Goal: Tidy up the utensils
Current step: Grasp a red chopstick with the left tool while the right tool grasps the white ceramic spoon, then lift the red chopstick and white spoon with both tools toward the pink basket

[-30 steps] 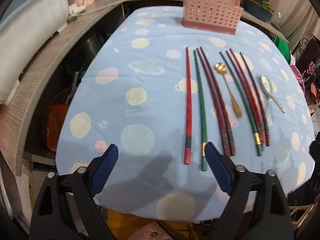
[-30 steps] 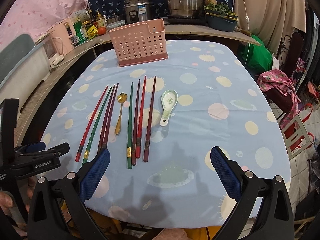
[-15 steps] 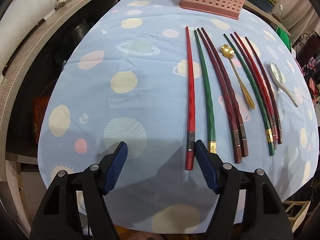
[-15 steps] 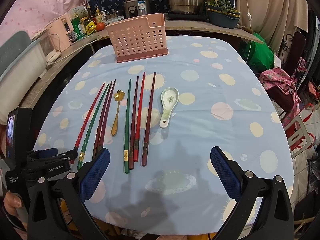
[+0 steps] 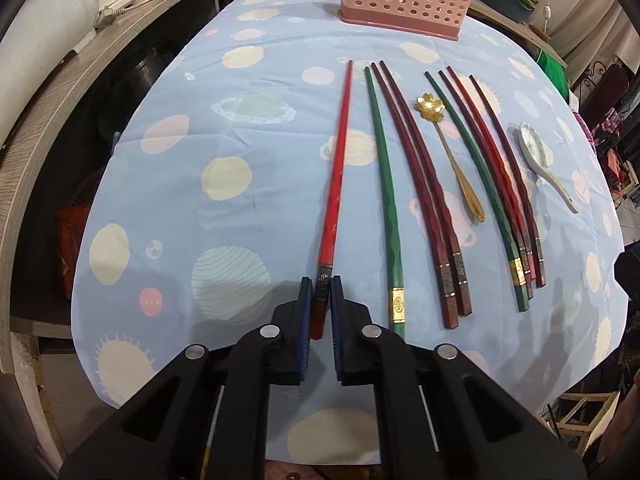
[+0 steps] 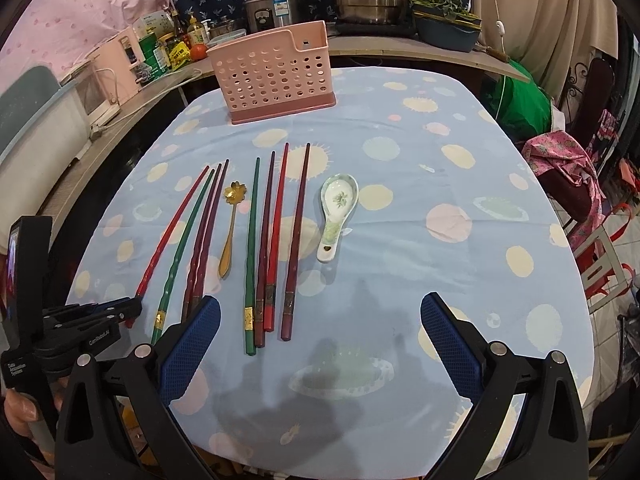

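Observation:
Several chopsticks lie side by side on the blue spotted tablecloth [image 5: 180, 168]. My left gripper [image 5: 321, 292] is shut on the near end of the leftmost red chopstick [image 5: 338, 160], which still lies on the cloth; the gripper also shows in the right wrist view [image 6: 124, 308]. Right of it lie a green chopstick [image 5: 386, 200], dark red ones [image 5: 424, 184], a gold flower spoon [image 5: 444, 140], more chopsticks [image 5: 496, 184] and a white ceramic spoon [image 5: 540, 160]. The pink perforated utensil holder [image 6: 276, 76] stands at the far edge. My right gripper [image 6: 320, 320] is open and empty above the near edge.
A wooden counter [image 5: 48, 92] curves along the left with a power strip. Pots, a rice cooker [image 6: 276, 4] and bottles stand behind the holder. Chairs and pink cloth [image 6: 568, 160] are off the table's right side.
My left gripper moved forward and down to the table and shut on the red chopstick's end. The right gripper stayed open and shifted little.

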The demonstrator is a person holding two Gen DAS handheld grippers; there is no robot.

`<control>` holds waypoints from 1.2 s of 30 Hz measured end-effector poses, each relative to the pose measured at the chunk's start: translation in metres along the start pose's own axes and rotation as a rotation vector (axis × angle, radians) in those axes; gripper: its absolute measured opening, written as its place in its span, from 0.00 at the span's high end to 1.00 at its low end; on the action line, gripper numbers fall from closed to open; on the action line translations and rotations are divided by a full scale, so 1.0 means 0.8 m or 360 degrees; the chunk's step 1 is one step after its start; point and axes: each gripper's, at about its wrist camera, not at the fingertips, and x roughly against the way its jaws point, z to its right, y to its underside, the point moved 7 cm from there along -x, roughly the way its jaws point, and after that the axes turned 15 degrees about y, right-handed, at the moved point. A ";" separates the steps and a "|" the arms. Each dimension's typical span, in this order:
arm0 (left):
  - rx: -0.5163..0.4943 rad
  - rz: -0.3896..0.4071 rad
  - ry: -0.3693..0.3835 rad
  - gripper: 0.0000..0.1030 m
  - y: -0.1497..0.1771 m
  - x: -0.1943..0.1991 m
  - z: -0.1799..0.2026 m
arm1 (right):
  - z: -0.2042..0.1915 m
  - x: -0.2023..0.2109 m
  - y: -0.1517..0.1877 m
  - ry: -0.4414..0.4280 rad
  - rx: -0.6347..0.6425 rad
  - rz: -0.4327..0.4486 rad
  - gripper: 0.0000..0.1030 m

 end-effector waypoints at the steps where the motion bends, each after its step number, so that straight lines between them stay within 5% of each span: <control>1: -0.0009 0.0009 -0.0007 0.92 -0.002 0.002 0.002 | 0.001 -0.002 -0.002 -0.0005 -0.0008 0.0000 0.08; 9: -0.0020 0.0039 -0.0030 0.93 -0.015 0.007 0.005 | 0.015 -0.036 -0.028 -0.0050 -0.0094 -0.0037 0.25; 20: -0.0001 0.0022 -0.0054 0.93 -0.014 0.004 0.000 | 0.009 -0.090 -0.039 -0.0101 -0.0118 -0.0137 0.74; 36: 0.0020 -0.0012 -0.0035 0.93 -0.011 -0.004 -0.004 | -0.011 -0.112 -0.021 -0.0141 -0.0073 -0.0211 0.80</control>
